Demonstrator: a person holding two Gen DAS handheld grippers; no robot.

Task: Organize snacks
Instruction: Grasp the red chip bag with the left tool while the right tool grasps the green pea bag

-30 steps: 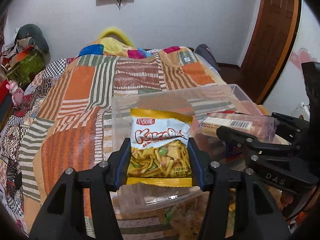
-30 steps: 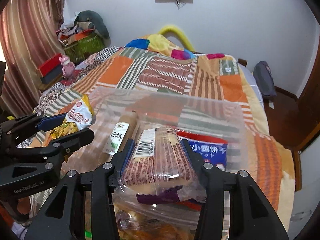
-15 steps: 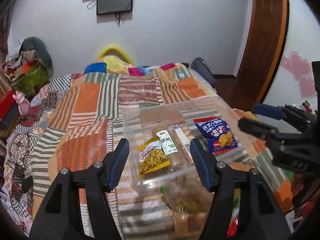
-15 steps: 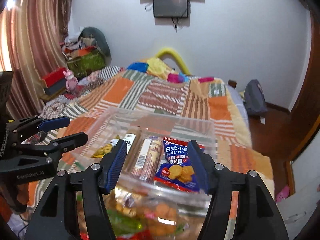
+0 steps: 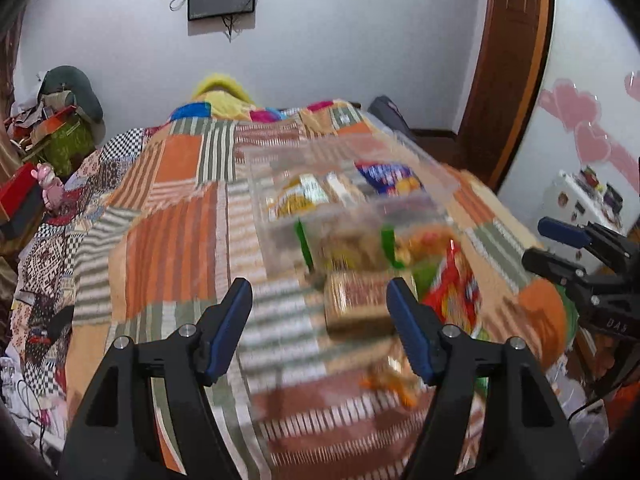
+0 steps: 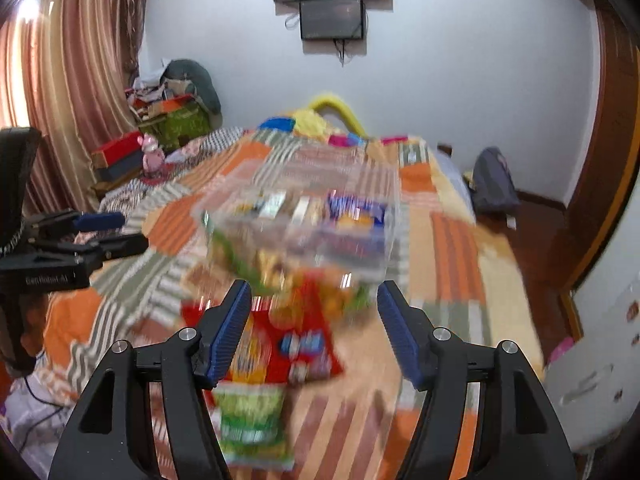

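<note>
While both grippers are held empty over the quilt [image 5: 172, 240] | left gripper [image 5: 318, 324] jaws just spread, brown cracker pack [image 5: 356, 304] seen between them, long axis across frame | right gripper [image 6: 314, 320] just spread too, crinkly red bag [image 6: 288, 344] lower centre | clear plastic bin [image 6: 304, 216] kept mid-frame, snacks inside

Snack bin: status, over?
Both hand-held grippers open, empty, jaws just widened. Clear bin holds four snacks. Loose packets on quilt.

Clear bin [image 6: 384, 216] on bed holds packets in a row; red packet [image 6: 296, 336], green packet [image 6: 252, 424] lie loose nearby.
</note>
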